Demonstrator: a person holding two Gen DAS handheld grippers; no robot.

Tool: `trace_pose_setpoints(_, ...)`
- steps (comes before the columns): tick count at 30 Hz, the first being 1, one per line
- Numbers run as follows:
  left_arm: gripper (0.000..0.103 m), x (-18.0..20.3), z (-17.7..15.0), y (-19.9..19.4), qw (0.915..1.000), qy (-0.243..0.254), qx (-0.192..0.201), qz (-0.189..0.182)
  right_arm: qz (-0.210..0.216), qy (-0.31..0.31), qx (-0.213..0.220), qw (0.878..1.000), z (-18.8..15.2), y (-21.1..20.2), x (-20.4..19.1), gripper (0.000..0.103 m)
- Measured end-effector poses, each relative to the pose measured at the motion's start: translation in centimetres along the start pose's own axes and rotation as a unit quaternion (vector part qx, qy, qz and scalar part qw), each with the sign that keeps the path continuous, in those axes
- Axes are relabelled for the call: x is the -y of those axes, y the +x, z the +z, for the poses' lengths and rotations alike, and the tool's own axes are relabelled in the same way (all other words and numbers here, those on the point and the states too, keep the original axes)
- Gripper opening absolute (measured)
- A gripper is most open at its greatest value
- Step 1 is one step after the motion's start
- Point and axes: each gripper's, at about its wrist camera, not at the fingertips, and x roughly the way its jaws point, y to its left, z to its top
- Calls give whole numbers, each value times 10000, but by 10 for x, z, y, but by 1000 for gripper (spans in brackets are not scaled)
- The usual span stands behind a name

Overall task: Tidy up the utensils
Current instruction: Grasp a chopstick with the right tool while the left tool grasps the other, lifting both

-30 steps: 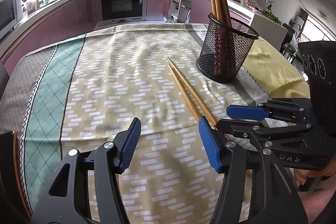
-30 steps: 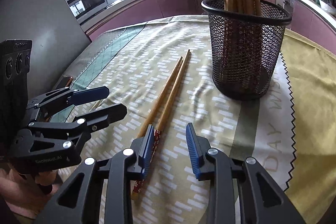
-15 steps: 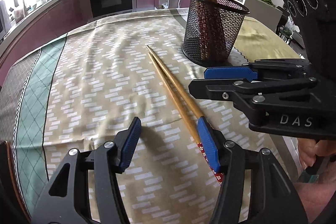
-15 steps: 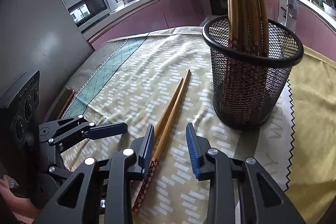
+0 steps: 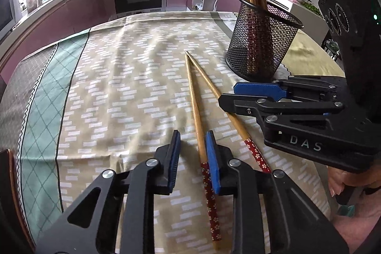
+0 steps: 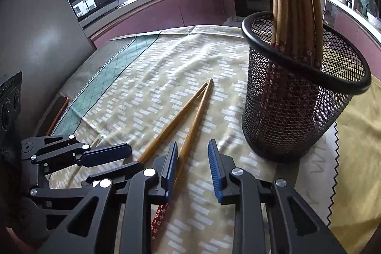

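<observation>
From my remote station I note the left hand-held gripper (image 5: 192, 157) has narrowed its jaws since half a second ago; they remain apart, with one chopstick (image 5: 195, 108) lying between them, close against the right pad. The two chopsticks, parallel before, now splay apart at their red ends, tips together. The right hand-held gripper (image 6: 193, 164) stands spread over the second chopstick (image 6: 193, 132), which lies beside its left pad; contact I cannot tell. Both chopsticks lie on the table (image 5: 119, 87) near the mesh holder (image 6: 300, 99), which holds more chopsticks, tops cut off. The chopsticks' patterned ends are partly hidden under gripper bodies.
</observation>
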Motion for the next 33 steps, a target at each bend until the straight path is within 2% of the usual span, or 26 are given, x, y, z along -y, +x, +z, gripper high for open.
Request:
trace_pose_setpoints(5, 20, 0, 0, -1, 10000, -38, -8, -2, -178, -90, 8, 9998, 1, 4, -6, 19)
trace_pose_setpoints(7, 20, -1, 0, -2, 9999, -68, -37, -66, -184, -19, -5, 9998, 0, 3, -2, 10)
trace_pose_setpoints(10, 25, -2, 3, -3, 9999, -60, -25, -89, -65, 169, -50, 9998, -3, 0, 7, 8)
trace_pose_setpoints(19, 25, 4, 28, 13, 9999, 146, -17, -36, -144, 139, -61, 9998, 0, 2, 8, 11)
trace_pose_setpoints(22, 17, 4, 34, 23, 9998, 142, -123, -47, -152, 135, -50, 9998, 3, 4, 9, 10)
trace_pose_setpoints(26, 16, 4, 37, 28, 9998, 138, -138, -26, -99, 211, -25, 9997, 5, 5, 13, 8)
trace_pose_setpoints(29, 9, 3, 37, 29, 9999, 52, -130, -35, -47, 299, 5, 9995, 4, 5, 16, 6)
trace_pose_setpoints(33, 8, 2, 36, 28, 9999, -53, -108, -33, 38, 419, 45, 9991, 1, 0, 22, 6)
